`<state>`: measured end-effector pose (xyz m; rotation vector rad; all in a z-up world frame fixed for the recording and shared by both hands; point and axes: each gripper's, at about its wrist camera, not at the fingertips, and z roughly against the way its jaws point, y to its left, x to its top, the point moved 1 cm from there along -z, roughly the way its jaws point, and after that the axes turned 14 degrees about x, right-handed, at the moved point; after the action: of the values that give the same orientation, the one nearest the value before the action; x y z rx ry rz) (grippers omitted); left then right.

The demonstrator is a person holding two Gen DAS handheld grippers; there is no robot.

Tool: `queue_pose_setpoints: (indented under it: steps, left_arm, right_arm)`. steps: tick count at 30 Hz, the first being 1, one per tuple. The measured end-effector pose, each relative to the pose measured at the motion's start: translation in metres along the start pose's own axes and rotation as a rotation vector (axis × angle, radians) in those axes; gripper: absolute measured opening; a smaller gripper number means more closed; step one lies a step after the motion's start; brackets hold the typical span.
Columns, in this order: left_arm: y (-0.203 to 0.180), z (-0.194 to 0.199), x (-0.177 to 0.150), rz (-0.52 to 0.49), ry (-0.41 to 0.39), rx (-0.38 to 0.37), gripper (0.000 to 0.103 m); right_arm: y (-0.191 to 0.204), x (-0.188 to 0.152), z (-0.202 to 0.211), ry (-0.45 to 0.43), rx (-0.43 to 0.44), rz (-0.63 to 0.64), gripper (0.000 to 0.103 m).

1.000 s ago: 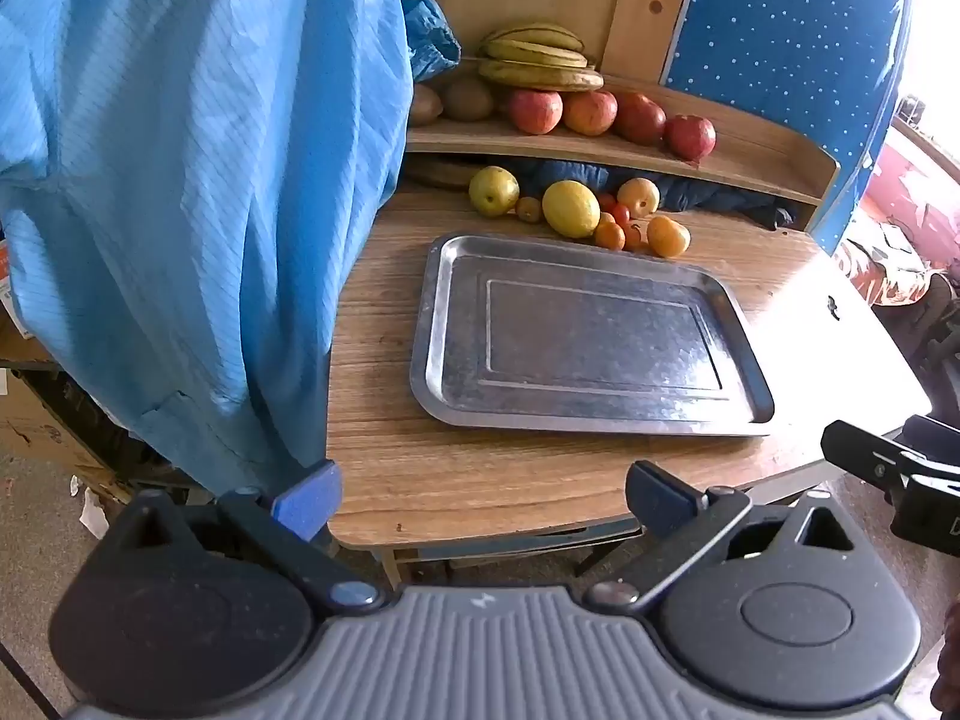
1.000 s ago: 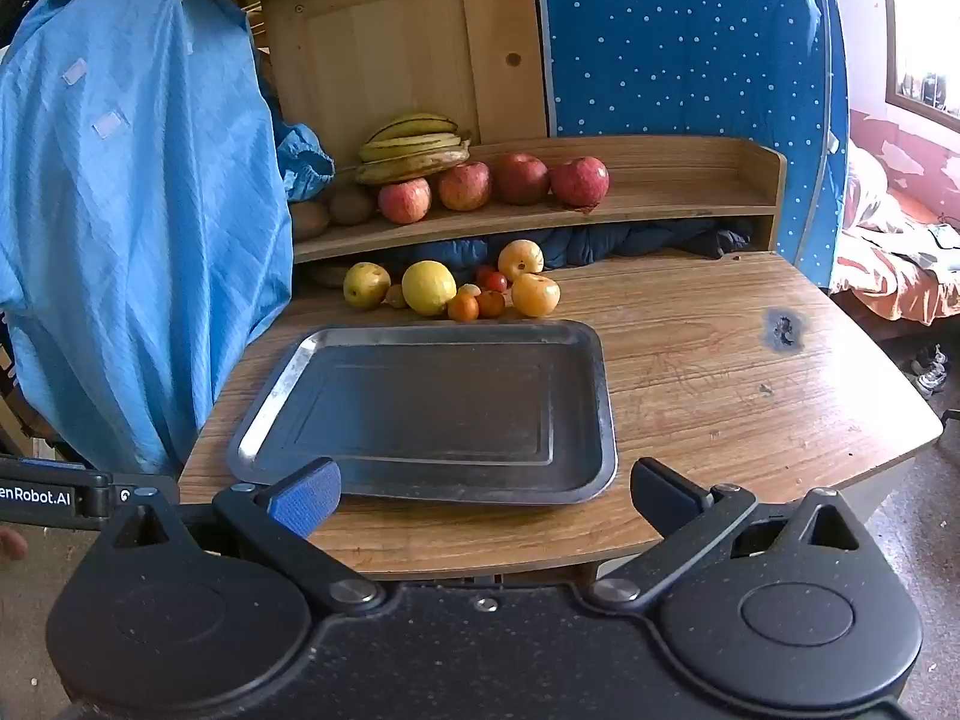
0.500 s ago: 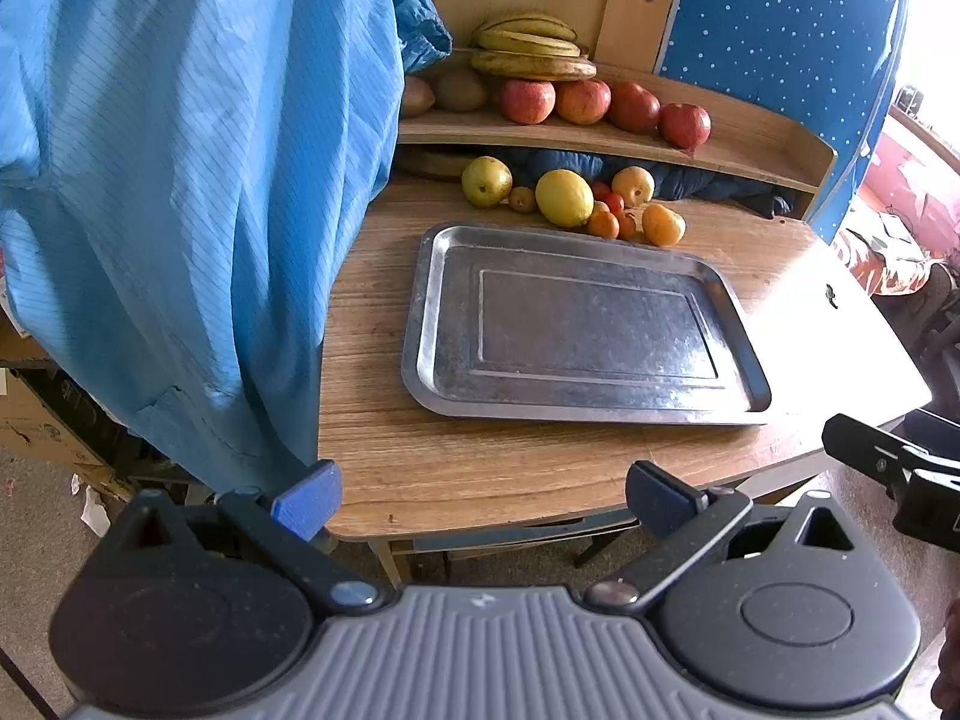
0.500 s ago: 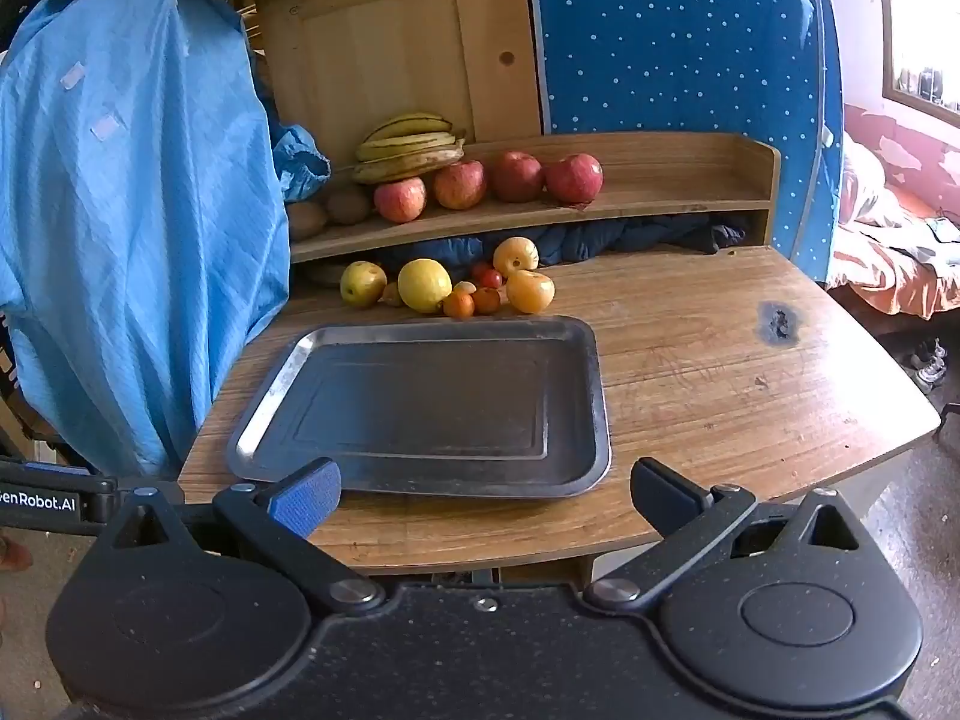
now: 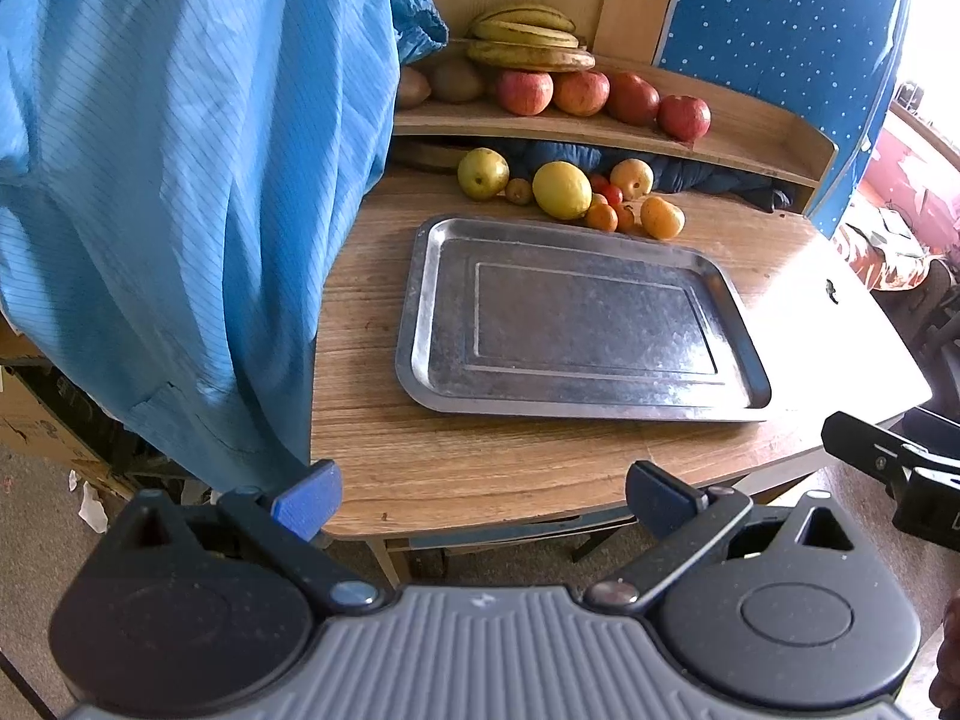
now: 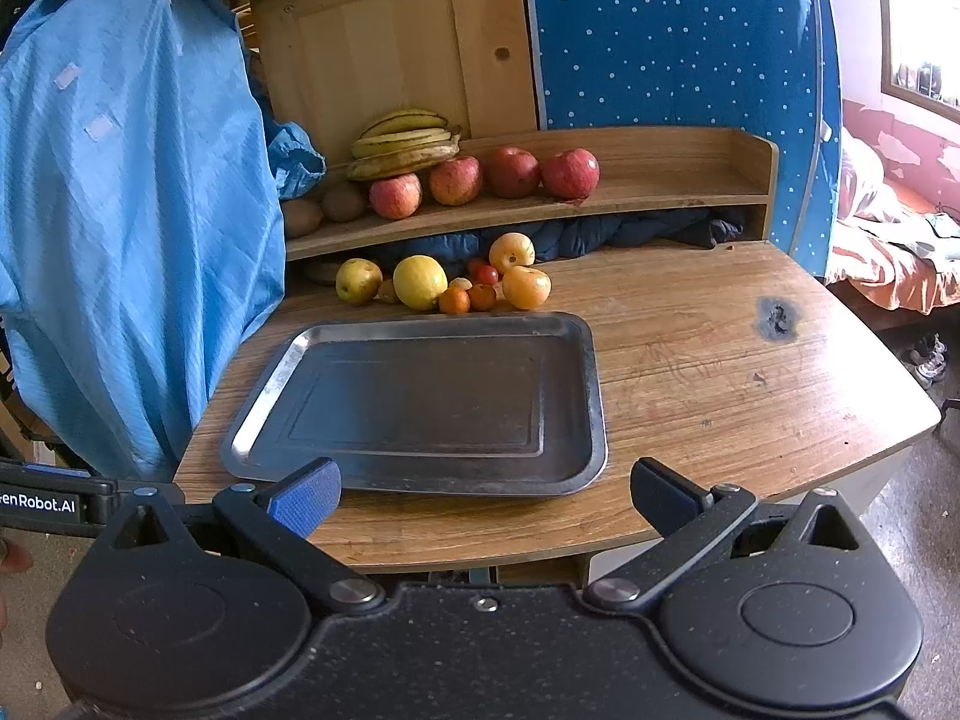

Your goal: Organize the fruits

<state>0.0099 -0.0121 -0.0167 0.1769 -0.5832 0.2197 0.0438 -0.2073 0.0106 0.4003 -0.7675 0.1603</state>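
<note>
An empty metal tray (image 5: 432, 312) (image 6: 591, 396) lies on the wooden table. Behind it sits a cluster of loose fruit: a yellow-green pear (image 5: 483, 173) (image 6: 358, 280), a lemon (image 5: 561, 189) (image 6: 420, 281), small oranges (image 5: 601, 217) (image 6: 454, 300), a larger orange fruit (image 5: 662, 217) (image 6: 526, 287), and red cherry tomatoes (image 6: 487, 274). On the shelf above are red apples (image 5: 524, 92) (image 6: 514, 171), bananas (image 5: 528, 36) (image 6: 405, 141) and kiwis (image 6: 343, 201). My left gripper (image 5: 483, 495) is open and empty at the table's near edge. My right gripper (image 6: 486, 495) is open and empty there too.
A blue garment (image 5: 180, 180) (image 6: 120, 210) hangs at the table's left side. A blue dotted panel (image 6: 672, 30) stands at the back right. Dark cloth (image 6: 630, 234) is stuffed under the shelf. The table (image 6: 720, 372) has a dark burn mark (image 6: 778, 317). A bed (image 6: 888, 264) is at right.
Both grippers have drawn back slightly from the table; the tray and fruit look a little smaller and farther. Nothing was taken hold of.
</note>
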Motion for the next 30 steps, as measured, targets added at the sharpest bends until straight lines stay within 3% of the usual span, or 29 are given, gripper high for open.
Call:
queue_pose_setpoints:
  steps: [30]
  left_arm:
    - [-0.015, -0.027, 0.015, 0.030, 0.096, 0.050, 0.102]
  right_arm:
    - [-0.017, 0.018, -0.034, 0.083, 0.033, -0.002, 0.103]
